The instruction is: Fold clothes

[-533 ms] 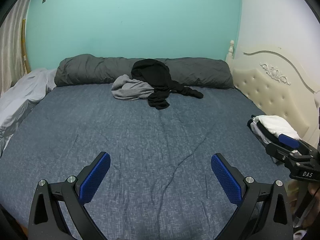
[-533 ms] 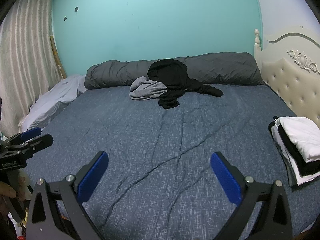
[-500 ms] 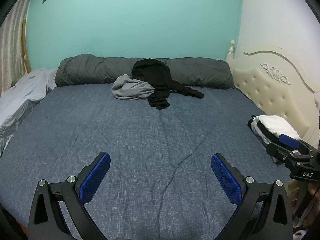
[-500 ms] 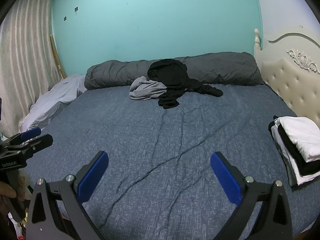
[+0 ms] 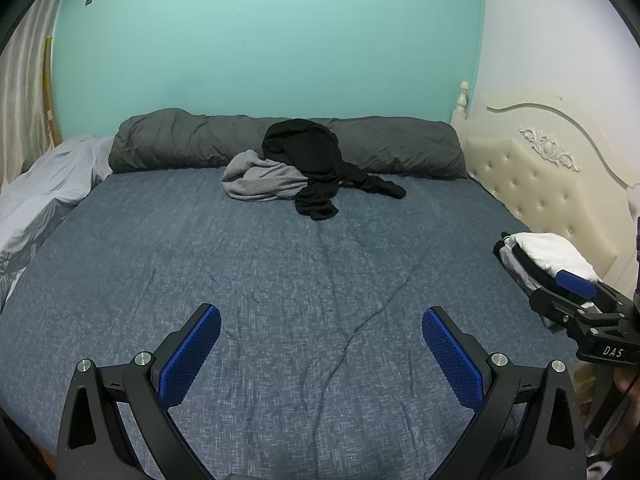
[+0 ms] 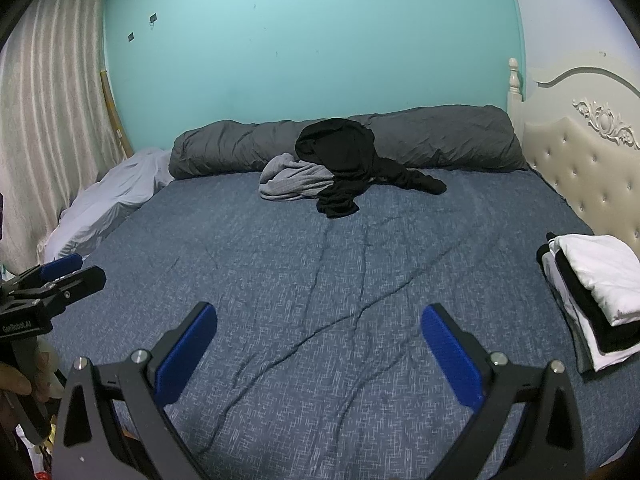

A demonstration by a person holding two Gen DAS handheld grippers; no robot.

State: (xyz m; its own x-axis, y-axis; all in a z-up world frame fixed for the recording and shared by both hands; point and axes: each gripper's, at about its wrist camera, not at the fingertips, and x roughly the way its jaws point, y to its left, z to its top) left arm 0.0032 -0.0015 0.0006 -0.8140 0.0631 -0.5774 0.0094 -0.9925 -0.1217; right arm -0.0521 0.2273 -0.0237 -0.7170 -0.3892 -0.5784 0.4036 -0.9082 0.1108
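Note:
A crumpled black garment (image 5: 316, 164) (image 6: 340, 164) and a grey garment (image 5: 260, 180) (image 6: 292, 182) lie heaped at the far side of the blue bed cover (image 5: 280, 280) (image 6: 320, 280). A stack of folded white and black clothes (image 5: 540, 260) (image 6: 592, 292) sits at the right edge. My left gripper (image 5: 320, 344) hovers open over the near part of the bed, nothing between its blue pads. My right gripper (image 6: 318, 340) is open too and holds nothing. Each gripper shows at the edge of the other's view, the right gripper (image 5: 580, 304) beside the stack and the left gripper (image 6: 48, 284) at the left.
A rolled dark grey duvet (image 5: 180, 144) (image 6: 440, 136) lies along the teal wall. A pale sheet (image 5: 44, 192) (image 6: 116, 196) is bunched at the left near a curtain (image 6: 52, 120). A cream padded headboard (image 5: 552, 184) (image 6: 592, 168) bounds the right side.

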